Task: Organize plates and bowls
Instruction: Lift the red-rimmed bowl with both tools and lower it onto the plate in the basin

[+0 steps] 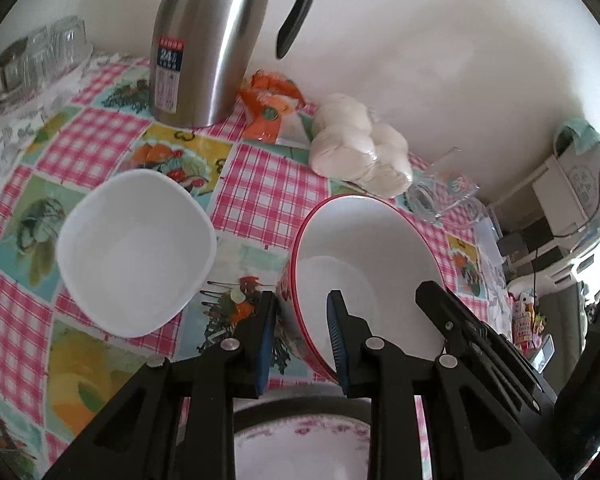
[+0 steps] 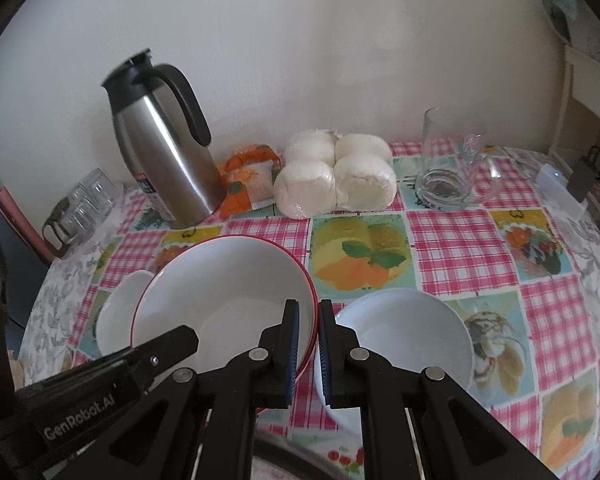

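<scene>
A red-rimmed white bowl [image 1: 364, 264] is held tilted above the table by both grippers. My left gripper [image 1: 300, 344] is shut on its left rim, one finger outside and one inside. My right gripper [image 2: 309, 348] is shut on its right rim [image 2: 220, 300]. A white square bowl [image 1: 136, 252] sits on the table to the left, partly hidden behind the red-rimmed bowl in the right wrist view [image 2: 118, 312]. A plain white round bowl [image 2: 404, 332] sits just right of my right gripper. A floral-rimmed plate [image 1: 300, 444] lies under the grippers at the near edge.
A steel thermos jug [image 2: 164, 148], an orange packet [image 2: 248, 176], bagged white buns [image 2: 336, 176] and a glass pitcher [image 2: 444, 168] stand along the back wall. Upturned glasses [image 2: 80, 208] sit at the far left. The tablecloth [image 2: 440, 248] is pink checked.
</scene>
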`<state>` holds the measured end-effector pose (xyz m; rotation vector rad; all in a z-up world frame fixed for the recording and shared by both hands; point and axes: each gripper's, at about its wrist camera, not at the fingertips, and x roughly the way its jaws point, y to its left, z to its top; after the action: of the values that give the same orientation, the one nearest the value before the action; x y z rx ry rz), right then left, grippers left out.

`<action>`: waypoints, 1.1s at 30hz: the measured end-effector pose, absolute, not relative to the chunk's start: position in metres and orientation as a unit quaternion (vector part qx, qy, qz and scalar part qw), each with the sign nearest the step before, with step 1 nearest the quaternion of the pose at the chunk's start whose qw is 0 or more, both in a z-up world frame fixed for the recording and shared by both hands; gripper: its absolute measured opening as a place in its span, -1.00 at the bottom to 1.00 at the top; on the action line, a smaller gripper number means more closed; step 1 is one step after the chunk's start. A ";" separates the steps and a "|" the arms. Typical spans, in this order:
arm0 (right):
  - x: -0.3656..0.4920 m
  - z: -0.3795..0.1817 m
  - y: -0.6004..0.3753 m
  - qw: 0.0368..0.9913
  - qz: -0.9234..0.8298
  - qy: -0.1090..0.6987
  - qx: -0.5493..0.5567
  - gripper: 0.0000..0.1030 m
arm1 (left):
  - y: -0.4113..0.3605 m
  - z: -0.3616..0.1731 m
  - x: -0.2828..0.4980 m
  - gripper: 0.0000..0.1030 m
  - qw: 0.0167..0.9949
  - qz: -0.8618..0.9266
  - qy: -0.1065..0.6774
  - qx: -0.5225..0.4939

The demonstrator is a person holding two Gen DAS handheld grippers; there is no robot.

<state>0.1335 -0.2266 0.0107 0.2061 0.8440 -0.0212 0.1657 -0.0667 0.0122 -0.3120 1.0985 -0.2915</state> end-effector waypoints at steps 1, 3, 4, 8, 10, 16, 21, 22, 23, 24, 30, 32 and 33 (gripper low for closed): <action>0.128 0.014 -0.227 0.909 -0.010 0.404 0.102 -0.80 | -0.066 0.015 0.163 -0.48 0.832 -0.139 0.517 -0.146; 0.118 0.021 -0.227 0.912 -0.008 0.396 0.109 -0.80 | -0.065 0.022 0.158 -0.48 0.833 -0.145 0.514 -0.141; 0.113 0.024 -0.227 0.913 -0.007 0.392 0.112 -0.80 | -0.065 0.023 0.156 -0.48 0.834 -0.147 0.513 -0.141; 0.093 0.035 -0.222 0.920 -0.009 0.377 0.109 -0.80 | -0.063 0.035 0.145 -0.48 0.840 -0.152 0.504 -0.132; 0.083 0.038 -0.221 0.921 -0.006 0.373 0.115 -0.80 | -0.061 0.040 0.138 -0.48 0.842 -0.151 0.502 -0.126; 0.054 0.039 -0.218 0.922 -0.006 0.364 0.132 -0.80 | -0.059 0.041 0.118 -0.48 0.842 -0.155 0.504 -0.112; 0.032 0.036 -0.213 0.922 -0.012 0.367 0.126 -0.80 | -0.061 0.037 0.100 -0.48 0.842 -0.155 0.509 -0.096; 0.027 0.035 -0.213 0.921 -0.013 0.368 0.129 -0.80 | -0.060 0.037 0.096 -0.48 0.841 -0.156 0.509 -0.095; 0.023 0.033 -0.213 0.920 -0.012 0.369 0.132 -0.80 | -0.059 0.037 0.093 -0.48 0.841 -0.157 0.509 -0.094; 0.019 0.032 -0.214 0.919 -0.011 0.370 0.136 -0.80 | -0.059 0.037 0.090 -0.48 0.841 -0.158 0.509 -0.093; -0.004 0.027 -0.216 0.913 -0.006 0.375 0.158 -0.80 | -0.058 0.036 0.074 -0.48 0.839 -0.162 0.513 -0.084; -0.011 0.027 -0.215 0.912 -0.004 0.376 0.164 -0.78 | -0.059 0.035 0.069 -0.48 0.838 -0.160 0.516 -0.078; -0.014 0.026 -0.215 0.911 -0.003 0.376 0.168 -0.76 | -0.059 0.035 0.067 -0.48 0.838 -0.159 0.517 -0.075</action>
<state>-0.0143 -0.2146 0.0261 0.3460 0.7742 -0.0058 0.0671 -0.0593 0.0346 -0.1577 1.0934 -0.3356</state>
